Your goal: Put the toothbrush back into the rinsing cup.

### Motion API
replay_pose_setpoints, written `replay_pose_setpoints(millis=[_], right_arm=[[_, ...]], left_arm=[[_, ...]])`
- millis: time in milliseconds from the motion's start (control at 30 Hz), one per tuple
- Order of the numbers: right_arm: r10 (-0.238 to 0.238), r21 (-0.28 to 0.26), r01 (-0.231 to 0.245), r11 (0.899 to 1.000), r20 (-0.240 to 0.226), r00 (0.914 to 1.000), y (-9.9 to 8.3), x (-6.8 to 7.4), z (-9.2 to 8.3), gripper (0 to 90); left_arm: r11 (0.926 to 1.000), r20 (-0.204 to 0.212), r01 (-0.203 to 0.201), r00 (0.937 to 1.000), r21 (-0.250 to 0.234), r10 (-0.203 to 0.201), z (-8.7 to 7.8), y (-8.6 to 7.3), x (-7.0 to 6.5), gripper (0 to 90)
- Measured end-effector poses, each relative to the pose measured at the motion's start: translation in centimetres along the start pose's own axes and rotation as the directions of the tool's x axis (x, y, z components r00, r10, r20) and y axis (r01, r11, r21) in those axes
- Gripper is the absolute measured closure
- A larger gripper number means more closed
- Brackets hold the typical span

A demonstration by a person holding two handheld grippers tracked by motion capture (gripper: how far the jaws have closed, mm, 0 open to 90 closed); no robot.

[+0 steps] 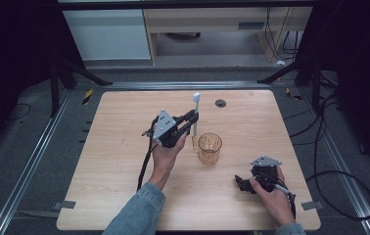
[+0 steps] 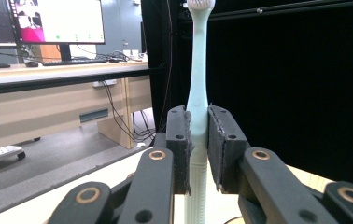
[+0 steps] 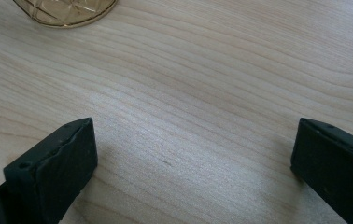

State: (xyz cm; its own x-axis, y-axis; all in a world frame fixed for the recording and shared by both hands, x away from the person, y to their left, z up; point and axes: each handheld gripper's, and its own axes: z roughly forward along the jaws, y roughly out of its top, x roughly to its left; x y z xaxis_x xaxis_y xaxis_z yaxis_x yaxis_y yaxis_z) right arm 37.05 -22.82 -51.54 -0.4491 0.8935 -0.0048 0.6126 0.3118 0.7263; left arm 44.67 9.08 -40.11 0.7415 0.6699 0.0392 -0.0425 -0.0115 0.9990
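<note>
Just left of the amber cup (image 1: pixel 209 148), the left gripper (image 1: pixel 193 117) clamps a pale toothbrush (image 1: pixel 196 113) upright, long axis vertical, brush head on top. Nearer the person, the right gripper (image 1: pixel 242 183) rests with jaws spread wide, empty.

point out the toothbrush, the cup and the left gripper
toothbrush (image 2: pixel 197 93), left gripper view, on its pale neck above the jaws
cup (image 1: pixel 209 148), high view, on its amber glass wall
left gripper (image 1: pixel 193 116), high view, between the fingertips that clamp the toothbrush
</note>
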Motion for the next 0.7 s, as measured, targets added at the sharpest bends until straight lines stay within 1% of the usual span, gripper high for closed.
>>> replay_pose_setpoints(millis=[133, 233, 433, 700], right_arm=[[-0.001, 0.000, 0.001, 1.000, 0.000, 1.0000, 0.00, -0.01, 0.00, 0.8], [-0.003, -0.001, 0.003, 1.000, 0.000, 1.0000, 0.00, -0.02, 0.00, 0.8], [-0.001, 0.000, 0.001, 1.000, 0.001, 1.0000, 0.00, 0.00, -0.01, 0.8], [-0.001, 0.000, 0.001, 1.000, 0.001, 1.0000, 0.00, 0.00, -0.01, 0.8]], left_arm=[[0.9999, -0.003, -0.014, 0.9999, 0.009, 0.014, 0.11, -0.25, 0.09, 78.5], [0.9998, 0.002, -0.016, 0.9999, 0.012, 0.016, 0.20, -0.40, 0.12, 78.5], [0.9999, 0.010, -0.014, 0.9999, 0.008, 0.014, 0.53, -0.80, 0.05, 78.6], [1.0000, 0.007, -0.008, 0.9999, 0.000, 0.008, 0.49, -0.99, 0.23, 78.5]])
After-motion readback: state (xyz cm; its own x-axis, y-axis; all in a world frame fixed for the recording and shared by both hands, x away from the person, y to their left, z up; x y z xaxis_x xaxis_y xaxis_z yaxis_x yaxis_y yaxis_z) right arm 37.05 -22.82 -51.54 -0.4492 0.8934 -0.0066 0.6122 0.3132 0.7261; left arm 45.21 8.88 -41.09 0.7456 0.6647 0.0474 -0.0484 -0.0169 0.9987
